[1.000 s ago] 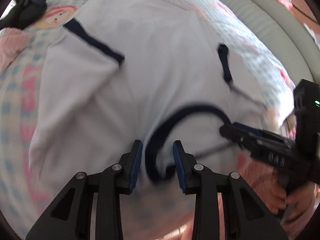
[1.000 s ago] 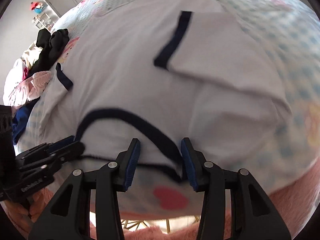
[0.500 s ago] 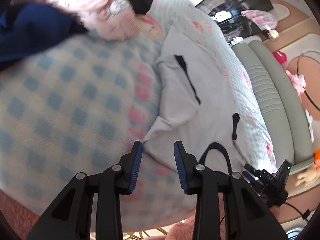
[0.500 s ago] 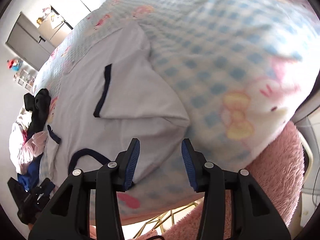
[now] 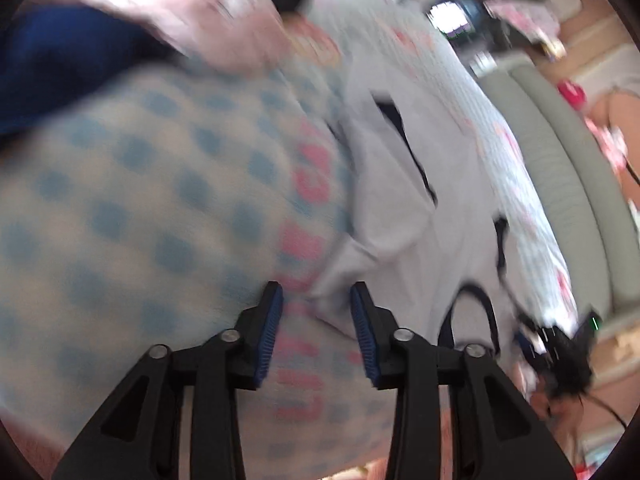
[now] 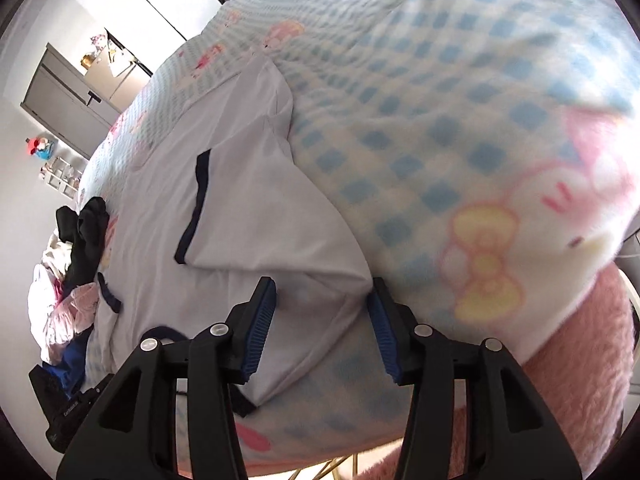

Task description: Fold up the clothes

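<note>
Both claws are opening over the white T-shirt (image 6: 160, 208) lying on the checked blanket (image 6: 460, 120), the left gripper (image 5: 316, 328) framing its shoulder corner at lower centre, the right gripper (image 6: 322, 328) straddling the opposite corner, neither pinching cloth yet.

Blue-and-cream checked blanket (image 6: 460, 128) with pink cartoon prints and a yellow bow (image 6: 486, 260) covers the bed. Fluffy pink cover (image 6: 576, 360) at its near edge. Grey padded bed frame (image 5: 568, 184) runs along the far side in the left view. Grey cabinet (image 6: 68, 100) against the wall, small red-and-blue toy (image 6: 40, 148) beside it, white rack of small items (image 6: 62, 176) just below. Left view is motion-blurred; background furniture there unreadable.
</note>
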Demonstrator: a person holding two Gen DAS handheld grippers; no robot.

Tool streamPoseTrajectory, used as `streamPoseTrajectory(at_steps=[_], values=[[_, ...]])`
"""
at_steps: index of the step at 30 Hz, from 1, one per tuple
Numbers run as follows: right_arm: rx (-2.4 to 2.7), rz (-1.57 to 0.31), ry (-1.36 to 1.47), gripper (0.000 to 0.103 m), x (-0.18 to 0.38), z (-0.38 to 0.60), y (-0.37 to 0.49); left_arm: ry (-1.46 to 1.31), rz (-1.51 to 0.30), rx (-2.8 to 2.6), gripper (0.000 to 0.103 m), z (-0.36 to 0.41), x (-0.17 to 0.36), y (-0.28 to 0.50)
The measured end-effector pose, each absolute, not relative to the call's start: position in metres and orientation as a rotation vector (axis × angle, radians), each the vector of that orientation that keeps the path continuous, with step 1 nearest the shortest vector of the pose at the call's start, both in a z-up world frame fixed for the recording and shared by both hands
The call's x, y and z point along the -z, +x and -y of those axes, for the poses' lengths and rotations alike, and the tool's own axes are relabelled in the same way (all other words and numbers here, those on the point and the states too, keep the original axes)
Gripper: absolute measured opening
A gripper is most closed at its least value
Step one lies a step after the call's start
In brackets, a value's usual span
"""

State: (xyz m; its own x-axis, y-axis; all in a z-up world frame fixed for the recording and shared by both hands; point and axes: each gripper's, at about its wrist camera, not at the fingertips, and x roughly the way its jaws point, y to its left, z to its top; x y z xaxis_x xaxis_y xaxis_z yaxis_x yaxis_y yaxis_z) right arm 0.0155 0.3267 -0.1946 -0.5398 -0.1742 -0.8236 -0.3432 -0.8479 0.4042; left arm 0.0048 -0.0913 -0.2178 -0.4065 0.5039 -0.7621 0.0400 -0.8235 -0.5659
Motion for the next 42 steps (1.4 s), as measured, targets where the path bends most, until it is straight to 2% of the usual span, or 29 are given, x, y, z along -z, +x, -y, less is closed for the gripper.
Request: streamPoseTrajectory(at_steps=[2, 3, 6, 9, 13, 14, 15, 17, 20, 22, 24, 25, 27, 29, 31, 32, 33, 35, 37, 38, 39, 40, 42], values=[[-2.541, -0.797, -1.449, 0.047, 0.192, -0.327, 0.015, -1.506, 0.751, -2.291, 0.039, 0.092, 0.222, -0.004], [-2.542, -0.779, -1.448, 0.041, 0.191, -0.327, 0.015, -1.493, 0.78, -2.283, 0.038, 0.093, 0.222, -0.006], [-2.555, -0.68, -1.445, 0.024, 0.19, -0.324, 0.02, -1.472, 0.719, -2.325, 0.021, 0.091, 0.215, -0.005], [-2.537, -0.644, -1.437, 0.019, 0.19, -0.317, 0.015, -1.476, 0.59, -2.411, 0.013, 0.075, 0.205, -0.003], [-2.559, -0.595, -1.422, 0.019, 0.184, -0.309, 0.016, -1.458, 0.482, -2.434, 0.012, 0.072, 0.187, 0.0], [-2.579, -0.616, -1.44, 0.023, 0.187, -0.307, 0.015, -1.464, 0.482, -2.417, 0.013, 0.078, 0.186, 0.001], [-2.595, -0.662, -1.471, 0.032, 0.191, -0.306, 0.014, -1.476, 0.503, -2.403, 0.014, 0.079, 0.189, 0.001], [-2.602, -0.745, -1.518, 0.04, 0.201, -0.307, 0.019, -1.5, 0.574, -2.351, 0.021, 0.079, 0.2, 0.003], [-2.603, -0.773, -1.531, 0.043, 0.212, -0.307, 0.017, -1.491, 0.694, -2.321, 0.025, 0.077, 0.217, 0.007], [-2.601, -0.785, -1.516, 0.04, 0.212, -0.308, 0.017, -1.475, 0.754, -2.312, 0.026, 0.077, 0.22, 0.008], [-2.6, -0.784, -1.48, 0.015, 0.206, -0.311, 0.019, -1.431, 0.753, -2.358, 0.015, 0.076, 0.211, 0.007], [-2.614, -0.731, -1.451, 0.012, 0.2, -0.31, 0.022, -1.39, 0.712, -2.415, 0.013, 0.079, 0.202, 0.01], [-2.625, -0.644, -1.409, 0.011, 0.189, -0.308, 0.031, -1.328, 0.649, -2.491, 0.013, 0.084, 0.188, 0.015], [-2.629, -0.651, -1.416, 0.011, 0.189, -0.308, 0.033, -1.329, 0.671, -2.471, 0.013, 0.088, 0.186, 0.013], [-2.609, -0.778, -1.48, 0.022, 0.204, -0.312, 0.027, -1.358, 0.706, -2.44, 0.013, 0.092, 0.192, 0.011], [-2.596, -0.851, -1.52, 0.035, 0.213, -0.313, 0.022, -1.395, 0.745, -2.397, 0.016, 0.094, 0.202, 0.009], [-2.597, -0.906, -1.544, 0.039, 0.22, -0.314, 0.019, -1.428, 0.787, -2.339, 0.026, 0.094, 0.212, 0.007], [-2.602, -0.893, -1.551, 0.039, 0.222, -0.312, 0.015, -1.442, 0.815, -2.291, 0.038, 0.094, 0.226, 0.008], [-2.617, -0.861, -1.541, 0.037, 0.217, -0.31, 0.012, -1.43, 0.757, -2.31, 0.039, 0.086, 0.227, 0.004], [-2.63, -0.846, -1.525, 0.023, 0.213, -0.309, 0.011, -1.425, 0.724, -2.318, 0.037, 0.079, 0.225, 0.0], [-2.655, -0.835, -1.487, 0.01, 0.206, -0.308, 0.014, -1.406, 0.721, -2.331, 0.029, 0.078, 0.22, -0.001], [-2.68, -0.823, -1.45, 0.01, 0.199, -0.308, 0.018, -1.368, 0.74, -2.345, 0.022, 0.08, 0.212, 0.0], [-2.728, -0.799, -1.374, 0.01, 0.186, -0.306, 0.024, -1.314, 0.761, -2.371, 0.02, 0.084, 0.198, 0.004]])
